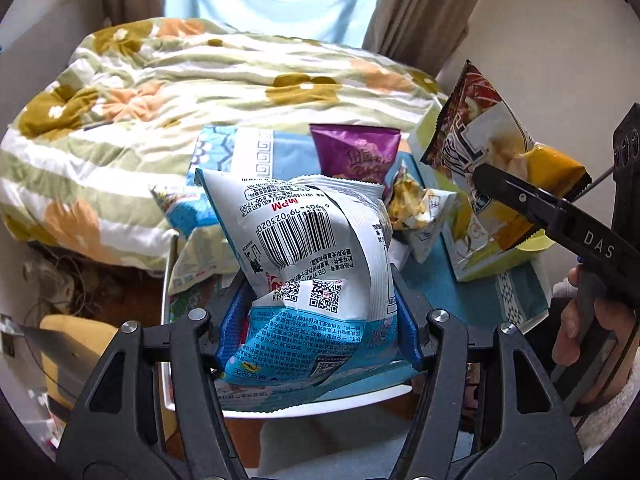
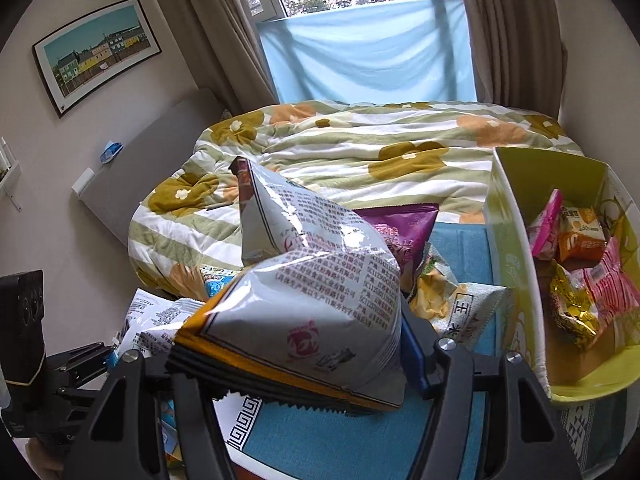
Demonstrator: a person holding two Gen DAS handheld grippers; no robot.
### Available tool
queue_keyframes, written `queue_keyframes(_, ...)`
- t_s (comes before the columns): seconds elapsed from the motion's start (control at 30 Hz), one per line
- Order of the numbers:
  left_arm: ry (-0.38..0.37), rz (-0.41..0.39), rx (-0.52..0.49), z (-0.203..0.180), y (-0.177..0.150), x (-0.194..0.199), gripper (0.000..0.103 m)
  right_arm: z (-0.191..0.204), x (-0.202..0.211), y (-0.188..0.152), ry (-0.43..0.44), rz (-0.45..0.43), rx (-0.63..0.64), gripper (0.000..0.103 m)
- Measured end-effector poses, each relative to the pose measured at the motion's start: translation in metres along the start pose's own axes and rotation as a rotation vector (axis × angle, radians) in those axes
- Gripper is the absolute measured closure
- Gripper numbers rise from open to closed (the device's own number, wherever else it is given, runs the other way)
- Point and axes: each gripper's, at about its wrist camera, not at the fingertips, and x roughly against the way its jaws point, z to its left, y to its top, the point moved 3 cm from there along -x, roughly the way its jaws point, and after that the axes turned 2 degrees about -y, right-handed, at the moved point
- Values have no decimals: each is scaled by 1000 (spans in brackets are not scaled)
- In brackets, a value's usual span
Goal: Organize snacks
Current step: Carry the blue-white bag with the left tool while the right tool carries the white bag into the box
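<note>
Silver-and-blue snack bag (image 1: pixel 316 264): barcode side up, clamped between the blue pads of the left gripper (image 1: pixel 318 334); lifted above the teal mat (image 1: pixel 436 284).
Left gripper: jaws closed on that bag's lower half, at 6 o'clock in the left wrist view.
Right gripper (image 2: pixel 308 364): jaws pinched together on the chip bag (image 2: pixel 316 280), gripping near its orange serrated bottom seam.
Chip bag: silver back with printed text faces the right wrist camera; seen from the left wrist it hangs in the air at 3 o'clock, brown-and-yellow front showing.
Yellow-green cardboard box (image 2: pixel 516 264): open top, at 3 o'clock in the right wrist view, standing on the mat just beside the loose snacks; holds pink, orange and gold packets (image 2: pixel 580 276).
Purple snack bag (image 1: pixel 356 152): lies at the mat's far edge, at 12 o'clock from the held silver bag.
Small corn-picture packet (image 1: pixel 420 210): lies on the mat between the purple bag and the box.
Floral quilt (image 1: pixel 180 92): covers the bed beyond the mat.
</note>
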Motion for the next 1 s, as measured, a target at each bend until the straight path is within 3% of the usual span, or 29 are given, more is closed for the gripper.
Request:
queue_keyframes(0.27, -66, -42, -92, -78, 40, -5, 44, -60, 57, 6, -109, -77, -101, 43)
queue_keyframes(0.37, -95, -63, -100, -116, 50, -12, 44, -86, 75, 6, -206, -94, -74, 43)
queue_keyframes(0.73, -93, -13, -149, -252, 65, -86, 44, -208, 115, 7, -217, -94, -121, 43)
queue_keyframes(1.0, -87, 13, -130, -312, 62, -159, 44, -277, 116, 2, -189, -41, -125, 43)
